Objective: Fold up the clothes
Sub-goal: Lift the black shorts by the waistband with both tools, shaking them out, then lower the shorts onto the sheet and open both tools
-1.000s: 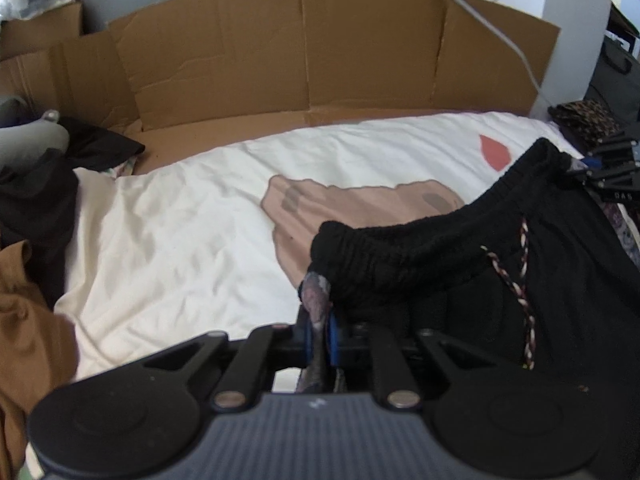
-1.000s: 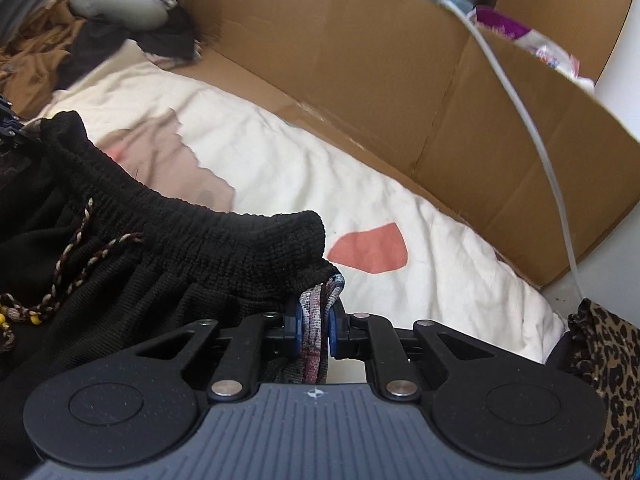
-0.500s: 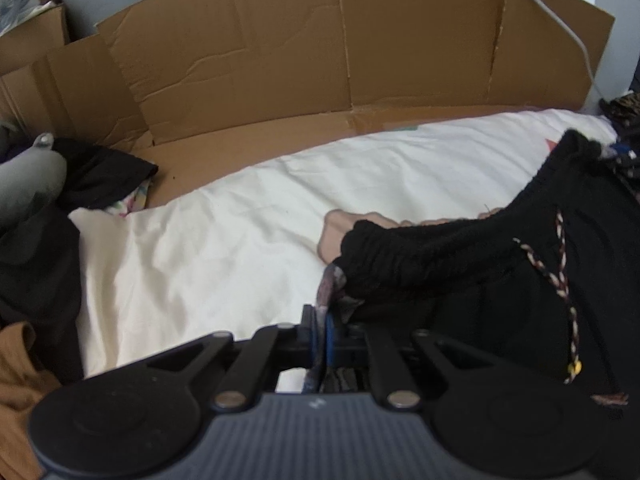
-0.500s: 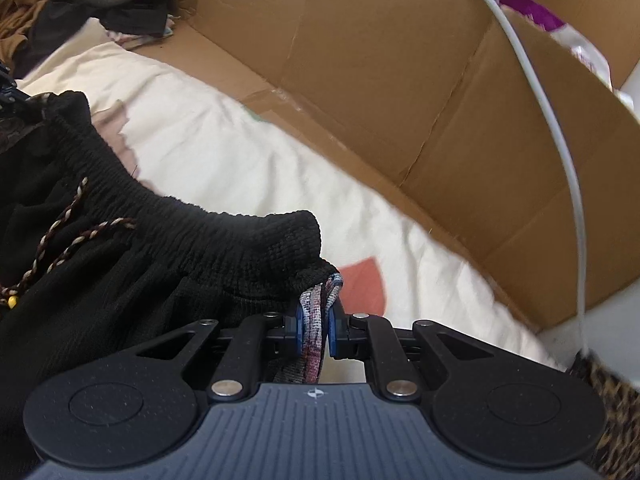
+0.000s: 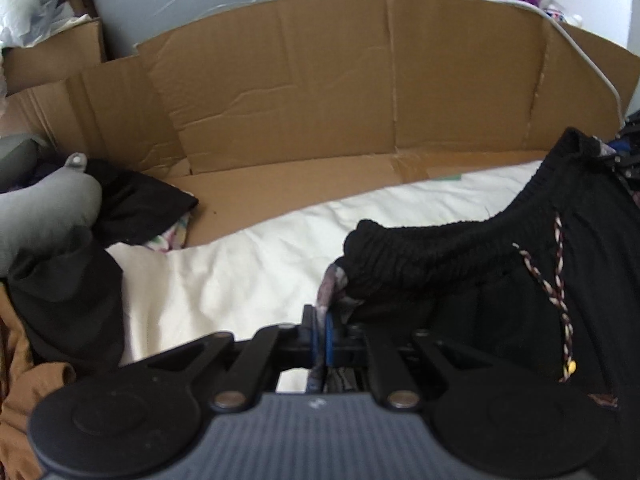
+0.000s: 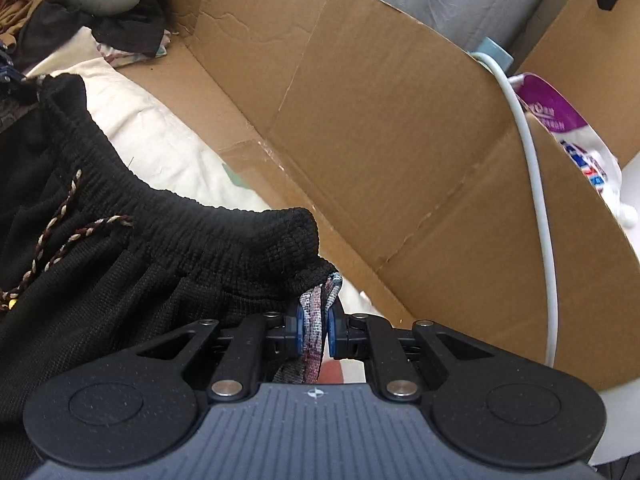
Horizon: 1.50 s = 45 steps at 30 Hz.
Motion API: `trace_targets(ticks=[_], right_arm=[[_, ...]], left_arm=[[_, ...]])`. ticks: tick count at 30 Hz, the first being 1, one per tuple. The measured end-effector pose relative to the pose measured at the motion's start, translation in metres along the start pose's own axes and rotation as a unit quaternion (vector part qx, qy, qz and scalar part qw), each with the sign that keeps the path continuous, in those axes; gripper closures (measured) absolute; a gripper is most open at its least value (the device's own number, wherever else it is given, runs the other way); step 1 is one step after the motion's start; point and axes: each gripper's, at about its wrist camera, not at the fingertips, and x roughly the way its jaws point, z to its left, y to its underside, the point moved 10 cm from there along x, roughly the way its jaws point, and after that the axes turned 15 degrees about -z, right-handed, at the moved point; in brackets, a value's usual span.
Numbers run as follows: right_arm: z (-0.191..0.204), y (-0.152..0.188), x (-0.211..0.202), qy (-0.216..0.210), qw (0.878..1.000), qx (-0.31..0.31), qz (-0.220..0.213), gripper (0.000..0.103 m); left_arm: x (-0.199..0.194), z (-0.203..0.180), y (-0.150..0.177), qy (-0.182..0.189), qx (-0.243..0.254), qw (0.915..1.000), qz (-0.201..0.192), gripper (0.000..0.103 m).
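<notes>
Black shorts (image 5: 460, 256) stretched between left tongs (image 5: 320, 334) and right tongs (image 6: 314, 330), both clamped on its corners.

left tongs (image 5: 320, 334) clamped, right tongs (image 6: 314, 334) clamped

we see only the waistband end of the black shorts (image 5: 460, 256); the rest runs off the right and bottom edges of the left view. the left gripper (image 5: 320, 336) has its fingertips buried in patterned cloth, so the pads barely show. the right gripper (image 6: 314, 332) hides what the shorts' lower part does beneath it. the cream sheet (image 5: 248, 276) passes under the shorts and out of sight. the print on the purple bag (image 6: 560, 120) is too small to read. the brown garment (image 5: 20, 368) is cut by the left edge.
</notes>
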Motion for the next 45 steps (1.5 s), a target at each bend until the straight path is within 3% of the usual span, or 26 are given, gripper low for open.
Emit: trace_targets(ticks=[15, 24, 26, 28, 31, 34, 39, 42, 45], right_arm=[[-0.005, -0.04, 0.028, 0.023, 0.998, -0.059, 0.012, 0.094], [0.002, -0.022, 0.05, 0.033, 0.995, -0.08, 0.041, 0.093], [0.003, -0.012, 0.057, 0.026, 0.996, -0.058, 0.055, 0.092], [0.001, 0.001, 0.059, 0.015, 0.997, -0.006, 0.074, 0.076], [-0.009, 0.014, 0.052, 0.019, 0.996, 0.035, 0.076, 0.063], [-0.024, 0.023, 0.039, 0.021, 0.995, 0.066, 0.068, 0.057], [-0.038, 0.036, 0.011, 0.028, 0.991, 0.114, 0.065, 0.055], [-0.04, 0.044, -0.007, 0.02, 0.988, 0.133, 0.07, 0.055], [-0.033, 0.042, -0.024, 0.004, 0.987, 0.149, 0.063, 0.055]], left_arm=[[0.018, 0.028, -0.011, -0.027, -0.015, 0.9995, -0.006, 0.099], [0.038, 0.029, -0.001, -0.032, -0.027, 0.9991, 0.005, 0.099], [0.049, 0.026, 0.008, -0.033, -0.035, 0.9986, 0.022, 0.097], [0.058, 0.024, 0.019, -0.044, -0.038, 0.9972, 0.047, 0.086], [0.06, 0.025, 0.025, -0.063, -0.052, 0.9946, 0.064, 0.075], [0.053, 0.025, 0.024, -0.07, -0.048, 0.9942, 0.066, 0.068], [0.036, 0.028, 0.017, -0.073, -0.064, 0.9938, 0.055, 0.064], [0.029, 0.022, 0.015, -0.062, -0.081, 0.993, 0.059, 0.054], [0.017, 0.015, 0.013, -0.059, -0.092, 0.9922, 0.059, 0.05]])
